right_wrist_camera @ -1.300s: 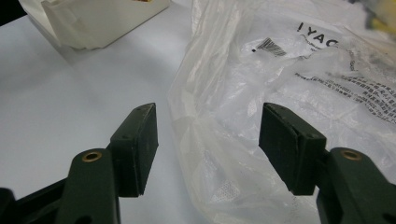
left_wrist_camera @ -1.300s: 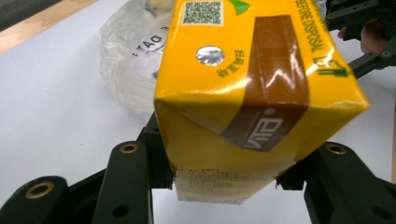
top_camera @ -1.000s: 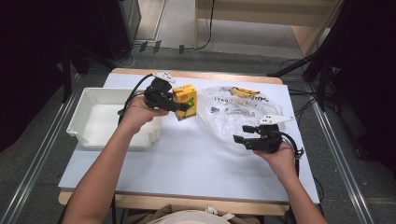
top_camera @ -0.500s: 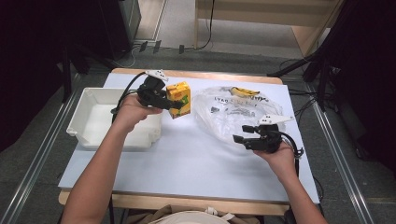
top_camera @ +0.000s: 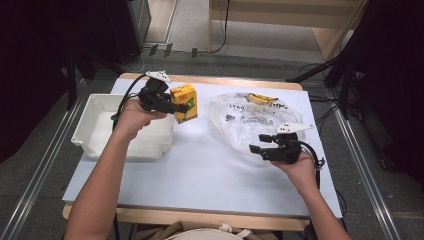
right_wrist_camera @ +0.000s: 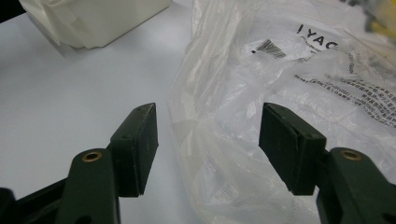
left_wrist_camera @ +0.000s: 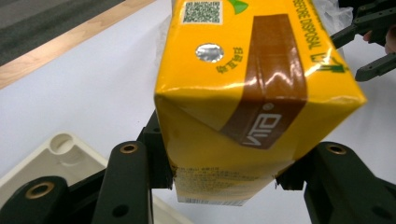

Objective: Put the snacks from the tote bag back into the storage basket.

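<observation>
Above tray (top_camera: 95,131) edge, left tool (top_camera: 172,106) clamped on carton (top_camera: 184,102); right tool (top_camera: 256,146) agape beside bag (top_camera: 250,117)

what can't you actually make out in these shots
- Yellow carton: its bottom end is hidden behind the left gripper's fingers in the left gripper view.
- Plastic bag: its contents are blurred by crinkled film in the high view; a yellow item at its far side is too small to identify.
- White bin: the person's forearm hides part of its inside in the high view.
</observation>
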`<action>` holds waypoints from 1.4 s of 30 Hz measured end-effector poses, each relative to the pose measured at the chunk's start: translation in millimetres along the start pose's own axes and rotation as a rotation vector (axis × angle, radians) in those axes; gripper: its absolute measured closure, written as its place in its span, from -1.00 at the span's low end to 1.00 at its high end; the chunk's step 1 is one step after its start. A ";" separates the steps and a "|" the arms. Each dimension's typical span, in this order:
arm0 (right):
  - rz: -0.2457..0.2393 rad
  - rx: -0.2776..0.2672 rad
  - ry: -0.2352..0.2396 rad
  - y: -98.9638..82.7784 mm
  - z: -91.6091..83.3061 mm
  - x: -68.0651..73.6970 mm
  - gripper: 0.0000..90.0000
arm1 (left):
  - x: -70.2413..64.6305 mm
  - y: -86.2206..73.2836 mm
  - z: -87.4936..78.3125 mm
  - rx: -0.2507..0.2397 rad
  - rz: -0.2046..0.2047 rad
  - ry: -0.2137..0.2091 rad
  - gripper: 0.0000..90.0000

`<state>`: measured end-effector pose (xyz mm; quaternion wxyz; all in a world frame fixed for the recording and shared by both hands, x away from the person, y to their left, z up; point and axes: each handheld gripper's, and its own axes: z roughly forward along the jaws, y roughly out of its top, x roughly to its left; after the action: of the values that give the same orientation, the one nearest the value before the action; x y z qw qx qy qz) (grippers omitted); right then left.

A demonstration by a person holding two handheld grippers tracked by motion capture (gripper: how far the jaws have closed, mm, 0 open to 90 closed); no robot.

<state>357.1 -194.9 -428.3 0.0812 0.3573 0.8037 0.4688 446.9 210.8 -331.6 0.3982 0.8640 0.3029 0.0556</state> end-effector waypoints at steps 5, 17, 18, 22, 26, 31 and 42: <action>0.003 -0.004 -0.001 0.1 -0.6 -0.5 -0.15 | 4.2 -2.8 -5.5 -0.009 -0.012 0.013 0.14; -0.002 0.002 0.006 1.4 1.6 0.3 -0.15 | 15.4 -10.1 -22.6 -0.025 -0.032 0.062 0.14; -0.004 0.000 0.006 1.6 2.0 0.2 -0.15 | 15.7 -10.6 -23.5 -0.027 -0.036 0.063 0.14; -0.006 0.000 0.007 2.4 2.3 0.6 -0.15 | 19.6 -13.8 -28.7 -0.023 -0.038 0.080 0.14; -0.008 0.002 0.009 3.0 3.2 0.7 -0.15 | 24.7 -18.1 -32.9 -0.021 -0.053 0.093 0.14; -0.006 0.003 0.010 3.4 3.7 0.7 -0.15 | 28.0 -21.3 -35.1 -0.018 -0.059 0.098 0.14; -0.009 0.005 0.012 4.3 4.8 0.9 -0.15 | 37.5 -30.5 -41.2 -0.018 -0.082 0.128 0.14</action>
<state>360.9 -189.7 -427.2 0.0776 0.3513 0.8070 0.4684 448.8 274.3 -331.1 0.3876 0.8420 0.3624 0.0970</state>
